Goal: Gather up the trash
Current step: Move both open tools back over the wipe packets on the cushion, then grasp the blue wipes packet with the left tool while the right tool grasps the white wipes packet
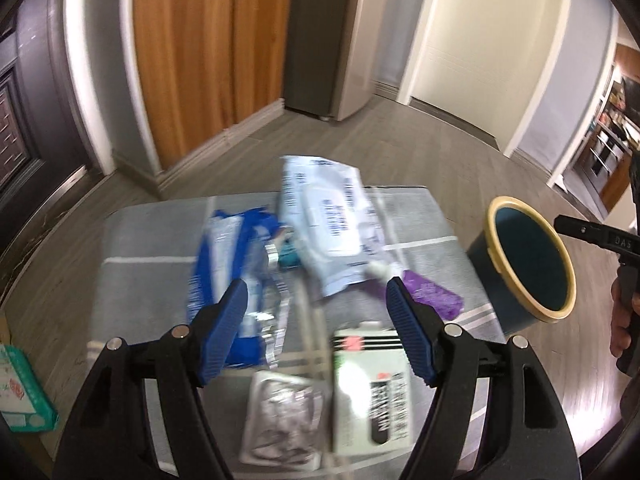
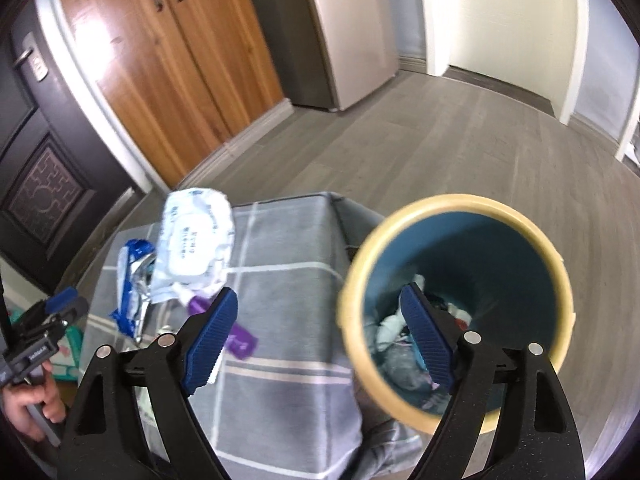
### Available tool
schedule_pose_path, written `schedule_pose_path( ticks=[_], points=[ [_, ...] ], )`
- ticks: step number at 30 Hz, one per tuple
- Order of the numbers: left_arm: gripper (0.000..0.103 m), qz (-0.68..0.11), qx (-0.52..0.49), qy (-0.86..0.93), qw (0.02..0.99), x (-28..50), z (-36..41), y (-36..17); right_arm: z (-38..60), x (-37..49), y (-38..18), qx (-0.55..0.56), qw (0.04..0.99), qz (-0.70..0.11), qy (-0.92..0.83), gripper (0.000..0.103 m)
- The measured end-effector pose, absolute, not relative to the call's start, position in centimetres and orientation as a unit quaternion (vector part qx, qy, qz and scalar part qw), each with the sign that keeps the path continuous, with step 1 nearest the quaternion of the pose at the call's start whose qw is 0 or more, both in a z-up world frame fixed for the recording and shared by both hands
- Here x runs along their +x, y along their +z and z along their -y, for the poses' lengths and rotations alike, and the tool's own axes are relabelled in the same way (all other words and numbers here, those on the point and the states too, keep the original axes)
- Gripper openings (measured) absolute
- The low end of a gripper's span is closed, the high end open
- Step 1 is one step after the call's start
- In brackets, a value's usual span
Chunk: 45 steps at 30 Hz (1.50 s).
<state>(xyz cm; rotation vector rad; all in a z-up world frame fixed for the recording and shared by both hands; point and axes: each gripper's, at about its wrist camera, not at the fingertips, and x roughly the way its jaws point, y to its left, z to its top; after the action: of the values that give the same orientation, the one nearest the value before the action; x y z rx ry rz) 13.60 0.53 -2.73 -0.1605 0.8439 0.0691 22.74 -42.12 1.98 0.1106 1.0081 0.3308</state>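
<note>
Both grippers, left [image 1: 316,328] and right [image 2: 320,340], gape empty over grey checked table [image 1: 160,240]: 1 bin [image 2: 456,308], wood floor [image 2: 400,152].

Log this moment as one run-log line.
left gripper: open over wrappers | right gripper: open, empty | bin: holds trash | wipes pack: on table

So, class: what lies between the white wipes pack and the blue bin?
In the right wrist view, only bare grey checked cloth lies between the wipes pack and the bin.

Wrappers [image 1: 332,224] crowding table [image 1: 152,236]; bin [image 2: 456,304] mouth unobstructed
</note>
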Motion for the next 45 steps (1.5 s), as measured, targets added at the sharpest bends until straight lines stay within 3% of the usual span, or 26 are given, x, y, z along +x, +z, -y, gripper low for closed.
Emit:
schedule_pose_path(
  ticks=[11, 13, 22, 29, 40, 45],
  points=[
    [0.072, -0.389, -0.062, 0.077, 0.916, 9.2, -3.7, 1.9, 34.8, 21.1, 5.0, 0.026, 0.867, -0.451, 0.209, 0.091],
    [0.076, -0.380, -0.058, 0.091, 0.919, 8.4, -4.3, 2.8, 33.4, 20.7, 4.9, 0.012, 0.863, -0.453, 0.222, 0.091],
    [0.077, -0.380, -0.074, 0.098, 0.917, 7.6, -5.4, 3.6, 30.8, 19.0, 5.4, 0.006, 0.859, -0.456, 0.233, 0.091],
    [0.078, -0.410, -0.070, 0.083, 0.905, 10.5, -6.6, 1.1, 27.5, 19.8, 8.1, -0.030, 0.845, -0.477, 0.239, 0.093],
    [0.077, -0.498, -0.055, 0.083, 0.862, 20.4, -9.4, -7.1, 25.2, 28.3, 2.1, -0.049, 0.818, -0.520, 0.240, 0.093],
    [0.077, -0.505, -0.064, 0.062, 0.859, 21.2, -8.3, -8.2, 24.1, 30.9, 0.2, -0.023, 0.807, -0.524, 0.273, 0.093]
  ],
)
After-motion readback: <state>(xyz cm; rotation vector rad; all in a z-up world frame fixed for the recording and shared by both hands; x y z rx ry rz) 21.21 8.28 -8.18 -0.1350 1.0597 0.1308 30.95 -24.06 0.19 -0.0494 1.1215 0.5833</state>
